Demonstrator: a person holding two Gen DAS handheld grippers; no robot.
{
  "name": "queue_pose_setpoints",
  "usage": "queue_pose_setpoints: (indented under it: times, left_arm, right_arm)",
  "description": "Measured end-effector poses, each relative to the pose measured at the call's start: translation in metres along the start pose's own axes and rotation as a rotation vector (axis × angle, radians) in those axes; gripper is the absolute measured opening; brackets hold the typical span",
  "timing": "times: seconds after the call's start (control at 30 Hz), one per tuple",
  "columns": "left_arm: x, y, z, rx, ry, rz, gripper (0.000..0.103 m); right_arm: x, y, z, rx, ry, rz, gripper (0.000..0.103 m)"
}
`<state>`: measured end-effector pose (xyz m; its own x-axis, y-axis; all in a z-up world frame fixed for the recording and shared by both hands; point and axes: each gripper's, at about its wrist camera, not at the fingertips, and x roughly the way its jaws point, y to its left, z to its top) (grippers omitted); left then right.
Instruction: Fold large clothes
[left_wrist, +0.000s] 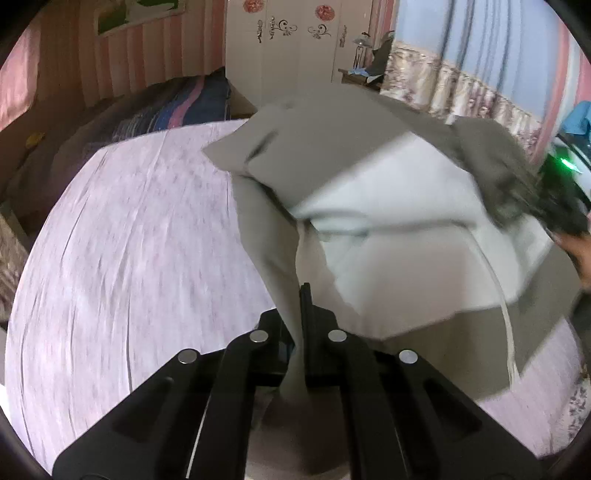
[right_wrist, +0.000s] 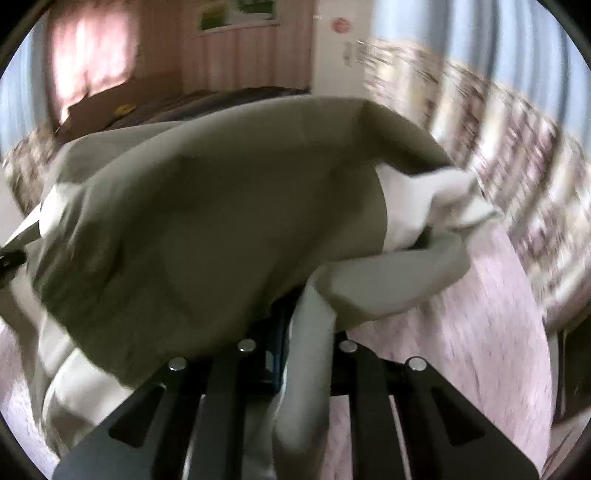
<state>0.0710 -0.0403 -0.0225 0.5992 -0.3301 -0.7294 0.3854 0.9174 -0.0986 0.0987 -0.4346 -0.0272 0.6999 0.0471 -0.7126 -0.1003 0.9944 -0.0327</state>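
A large grey-green garment (left_wrist: 332, 158) with a pale lining (left_wrist: 391, 206) hangs in the air above a bed with a pink sheet (left_wrist: 140, 240). My left gripper (left_wrist: 295, 325) is shut on a bunched edge of the garment. The right gripper (left_wrist: 561, 214), with the hand holding it, shows at the right edge of the left wrist view, holding the garment's other side. In the right wrist view my right gripper (right_wrist: 299, 332) is shut on a fold of the garment (right_wrist: 207, 206), which spreads to the left and covers most of the view.
Dark striped bedding (left_wrist: 177, 107) lies at the bed's far end. A white wardrobe (left_wrist: 295, 48) stands behind it. Patterned curtains (left_wrist: 461, 88) run along the right. The pink sheet also shows at the right (right_wrist: 480, 325).
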Motion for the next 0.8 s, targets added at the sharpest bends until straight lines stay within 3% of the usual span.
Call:
queue_pose_setpoints:
  times: [0.1,0.2,0.23,0.27,0.3,0.33,0.37,0.4,0.47,0.53,0.6,0.7,0.8]
  left_arm:
    - [-0.015,-0.006,-0.026,-0.045,0.017,-0.005,0.000]
    - [-0.021,-0.002,-0.031,-0.089,0.016,-0.014,0.004]
    - [-0.023,0.003,-0.027,-0.100,0.010,0.000,0.013]
    - [-0.024,0.011,-0.023,-0.114,0.004,0.013,0.039]
    - [-0.024,0.018,-0.018,-0.121,0.013,0.024,0.059]
    - [-0.026,0.022,-0.012,-0.124,0.004,0.036,0.088]
    - [-0.029,0.027,-0.003,-0.125,-0.027,0.067,0.097]
    - [-0.032,0.035,0.004,-0.118,-0.039,0.082,0.097]
    - [-0.029,0.039,0.026,-0.086,-0.044,0.099,0.100]
    - [-0.020,0.043,0.055,-0.058,-0.058,0.118,0.100]
    - [-0.005,0.047,0.079,-0.041,-0.045,0.124,0.100]
    - [0.027,0.055,0.115,-0.043,-0.030,0.143,0.100]
    - [0.061,0.057,0.148,-0.036,-0.007,0.160,0.100]
  right_arm:
    - [-0.009,0.003,-0.004,-0.028,0.012,-0.017,0.012]
    - [-0.035,-0.023,-0.033,0.073,0.023,-0.007,0.013]
    - [-0.041,-0.032,-0.041,0.101,0.027,-0.002,0.013]
    - [-0.048,-0.040,-0.050,0.126,0.033,0.001,0.013]
    - [-0.052,-0.050,-0.059,0.149,0.042,0.002,0.017]
    - [-0.060,-0.062,-0.066,0.173,0.050,-0.021,0.026]
    - [-0.068,-0.070,-0.069,0.186,0.038,-0.067,0.057]
    - [-0.084,-0.080,-0.070,0.199,-0.004,-0.133,0.077]
    - [-0.105,-0.096,-0.061,0.232,-0.064,-0.168,0.078]
    - [-0.115,-0.110,-0.039,0.270,-0.120,-0.146,0.078]
    - [-0.120,-0.109,-0.015,0.264,-0.155,-0.144,0.085]
    - [-0.108,-0.101,0.041,0.207,-0.196,-0.108,0.087]
    - [-0.070,-0.087,0.104,0.161,-0.189,-0.057,0.091]
